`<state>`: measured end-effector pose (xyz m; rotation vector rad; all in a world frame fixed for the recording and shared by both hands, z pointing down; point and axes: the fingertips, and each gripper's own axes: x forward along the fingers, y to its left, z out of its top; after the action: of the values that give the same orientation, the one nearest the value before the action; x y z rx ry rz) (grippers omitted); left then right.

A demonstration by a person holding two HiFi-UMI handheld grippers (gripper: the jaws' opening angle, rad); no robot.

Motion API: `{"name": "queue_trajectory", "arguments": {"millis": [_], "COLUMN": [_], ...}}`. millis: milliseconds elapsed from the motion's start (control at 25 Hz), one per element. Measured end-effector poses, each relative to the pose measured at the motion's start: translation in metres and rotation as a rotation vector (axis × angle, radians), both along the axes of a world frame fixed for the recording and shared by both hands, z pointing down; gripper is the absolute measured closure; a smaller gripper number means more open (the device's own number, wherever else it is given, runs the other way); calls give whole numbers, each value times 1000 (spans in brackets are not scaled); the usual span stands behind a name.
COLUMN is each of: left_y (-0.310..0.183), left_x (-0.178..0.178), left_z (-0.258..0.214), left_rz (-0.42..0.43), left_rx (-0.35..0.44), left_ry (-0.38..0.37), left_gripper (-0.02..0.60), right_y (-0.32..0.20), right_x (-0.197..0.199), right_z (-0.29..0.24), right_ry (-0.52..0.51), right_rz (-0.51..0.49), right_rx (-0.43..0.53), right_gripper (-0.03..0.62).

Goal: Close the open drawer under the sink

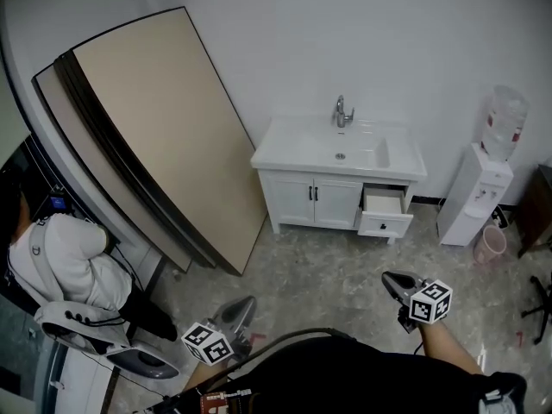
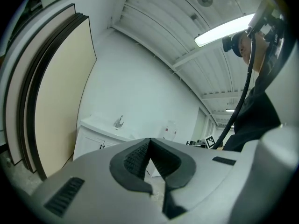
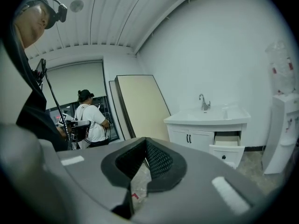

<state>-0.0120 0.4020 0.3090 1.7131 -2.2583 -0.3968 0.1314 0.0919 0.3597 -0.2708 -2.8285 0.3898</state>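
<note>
A white sink cabinet [image 1: 312, 198] stands against the far wall, with a faucet [image 1: 342, 112] on its basin top. At its right side one small drawer [image 1: 385, 214] is pulled out; the right gripper view shows the drawer [image 3: 227, 149] with a dark knob on its front. My left gripper [image 1: 247, 302] and right gripper [image 1: 389, 277] are held low near the camera, well short of the cabinet, both pointing toward it. The left gripper [image 2: 148, 141] has its jaws together with nothing in them. So does the right gripper [image 3: 145, 140].
Large beige boards [image 1: 164, 136] lean on the wall left of the cabinet. A water dispenser [image 1: 473, 195] and a pink bin [image 1: 490, 245] stand to its right. A person [image 1: 71, 261] sits on a chair at far left. Speckled floor [image 1: 336, 266] lies between me and the cabinet.
</note>
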Motion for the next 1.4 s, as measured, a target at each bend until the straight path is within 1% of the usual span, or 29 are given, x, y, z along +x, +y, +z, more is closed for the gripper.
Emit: {"name": "queue_trajectory", "arguments": {"millis": [80, 320, 440, 600, 800, 960, 1160, 1280, 1400], "left_y": [-8, -29, -35, -43, -49, -46, -40, -36, -40], "left_x": [-9, -54, -90, -149, -225, -277, -324, -350, -367], "left_z": [2, 9, 13, 12, -4, -5, 3, 11, 18], "left_rz": [-4, 22, 51, 101, 163, 198, 220, 216, 209], "left_rx": [-12, 11, 41, 68, 71, 84, 58, 64, 71], "left_ry": [5, 27, 31, 37, -8, -9, 8, 30, 45], "left_gripper": [584, 584, 583, 584, 584, 584, 584, 584, 584], "right_y": [-7, -21, -22, -25, -20, -6, 1, 8, 5], "right_x": [-6, -44, -74, -114, -176, -223, -267, -290, -308], "right_z": [6, 12, 6, -5, -22, -26, -15, -10, -4], "right_ry": [7, 30, 26, 23, 3, -1, 28, 44, 62], "right_rz": [1, 21, 40, 103, 157, 165, 200, 185, 170], "right_rx": [-10, -5, 24, 43, 63, 68, 50, 51, 58], "right_gripper": [592, 592, 592, 592, 592, 592, 592, 592, 592]}}
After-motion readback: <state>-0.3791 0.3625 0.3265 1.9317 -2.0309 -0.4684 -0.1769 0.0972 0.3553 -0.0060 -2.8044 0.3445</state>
